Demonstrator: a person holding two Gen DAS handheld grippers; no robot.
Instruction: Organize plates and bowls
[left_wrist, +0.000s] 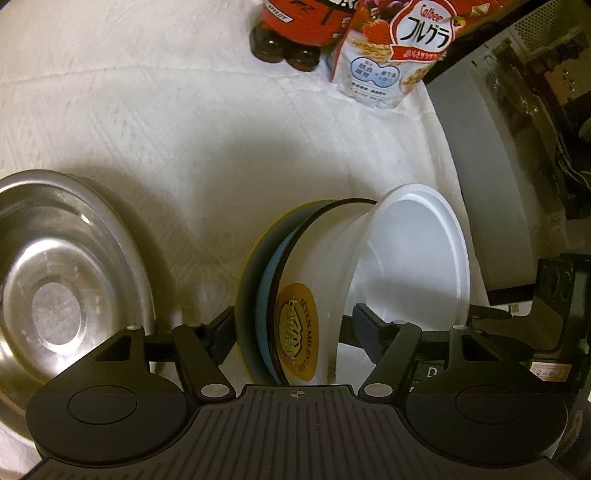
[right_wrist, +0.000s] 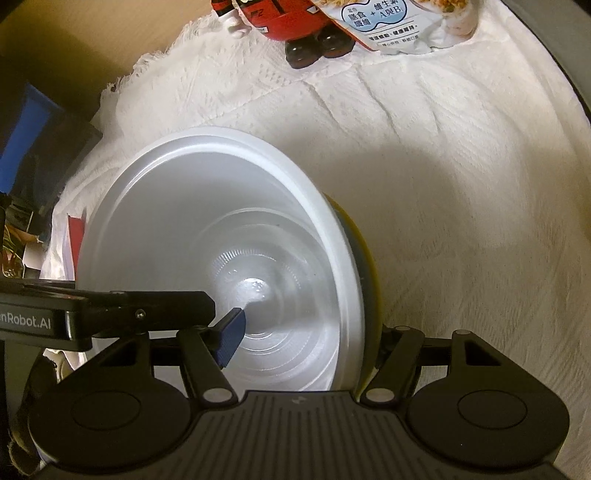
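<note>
A nested stack of bowls is held on its side above the white cloth: a white bowl (left_wrist: 413, 258) innermost, a white bowl with a gold label (left_wrist: 297, 332), a blue one and a yellow-rimmed dark one (left_wrist: 251, 295) outermost. My left gripper (left_wrist: 291, 332) is shut across the stack, one finger inside the white bowl and one behind the yellow one. My right gripper (right_wrist: 306, 332) is also shut on the stack; its blue pad (right_wrist: 231, 338) sits inside the white bowl (right_wrist: 207, 258), and the yellow rim (right_wrist: 371, 258) shows at its right finger. A steel bowl (left_wrist: 62, 280) lies on the cloth at left.
A red bottle pack (left_wrist: 295, 26) and a cereal bag (left_wrist: 391, 55) stand at the back of the cloth (left_wrist: 184, 129). A grey appliance (left_wrist: 491, 177) stands at the right. The cloth's fringed left edge (right_wrist: 118, 85) shows in the right wrist view.
</note>
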